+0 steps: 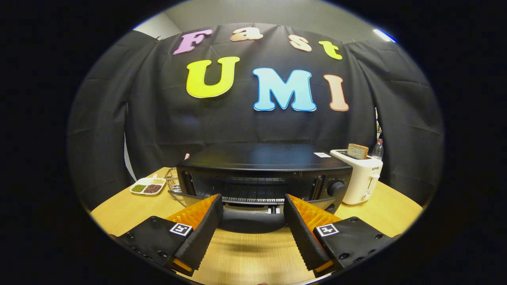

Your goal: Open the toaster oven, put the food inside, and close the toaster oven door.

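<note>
Standing on a wooden table [245, 257]: one black toaster oven [261, 174], dead ahead at 12 o'clock from the gripper [253, 208], its long axis running side to side, 9 to 3 o'clock, its front facing the fingers. Door [253, 221]: one, dropped open toward the gripper, lying low just ahead of and between the fingertips. Wire rack [253, 194]: one, visible inside the cavity. Control knob [338, 188]: one seen, on the oven's front panel at about 1 o'clock.

Gripper: one, two fingers spread wide apart, nothing held between them, not touching the door so far as can be told.

Other items:
- White toaster [362, 176]: one, at 2 o'clock, just beside the oven, with one slice of brown bread [357, 151] standing in its slot.
- Clear bottle [378, 149]: one, behind the toaster.
- White divided dish [148, 186]: one, at 10 o'clock, holding grains or beans in separate compartments.
- Wire basket [172, 180]: one, between dish and oven; contents unclear.
</note>
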The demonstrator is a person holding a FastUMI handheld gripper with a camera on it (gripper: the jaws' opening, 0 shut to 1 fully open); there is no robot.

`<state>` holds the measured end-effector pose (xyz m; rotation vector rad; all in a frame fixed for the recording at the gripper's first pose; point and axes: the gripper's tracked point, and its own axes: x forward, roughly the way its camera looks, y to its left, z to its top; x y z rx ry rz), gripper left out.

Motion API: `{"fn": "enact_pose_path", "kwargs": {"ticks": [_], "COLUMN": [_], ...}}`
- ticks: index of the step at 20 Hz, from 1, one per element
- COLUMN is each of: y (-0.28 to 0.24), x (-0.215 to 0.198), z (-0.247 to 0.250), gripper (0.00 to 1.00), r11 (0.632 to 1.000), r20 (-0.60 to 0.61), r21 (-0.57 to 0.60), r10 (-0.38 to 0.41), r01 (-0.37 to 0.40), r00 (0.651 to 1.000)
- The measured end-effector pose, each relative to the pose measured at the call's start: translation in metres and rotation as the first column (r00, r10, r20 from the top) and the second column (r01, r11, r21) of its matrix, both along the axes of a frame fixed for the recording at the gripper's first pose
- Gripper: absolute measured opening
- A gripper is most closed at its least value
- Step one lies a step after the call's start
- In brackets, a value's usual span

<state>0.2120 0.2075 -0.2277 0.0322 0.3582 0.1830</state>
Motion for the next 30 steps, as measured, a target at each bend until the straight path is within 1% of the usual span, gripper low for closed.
{"fn": "enact_pose_path", "kwargs": {"ticks": [3,10,14,16,18,21,25,30], "y": [-0.002,-0.004,-0.003,-0.004,-0.009,-0.013,-0.019,-0.042], "x": [-0.013,-0.04,-0.058,-0.068,-0.076,-0.084,-0.106,-0.142], "z": [-0.007,-0.029,-0.05,-0.063,-0.072,-0.065,-0.048,-0.019], "gripper": [0.98,0.98,0.97,0.97,0.98,0.98,0.98,0.98], "r11": [1.0,0.999,0.998,0.998,0.998,0.999,1.0,0.997], "r20": [-0.018,-0.059,-0.13,-0.185,-0.235,-0.258,-0.267,-0.301], "r21": [0.002,-0.039,-0.06,-0.055,-0.045,-0.019,0.021,0.079], "r10": [0.003,-0.018,-0.024,-0.024,-0.042,-0.048,-0.015,0.024], "r01": [-0.003,0.015,0.017,0.014,0.032,0.045,0.022,0.0], "r00": [1.0,0.998,0.991,0.982,0.971,0.965,0.964,0.953]}}
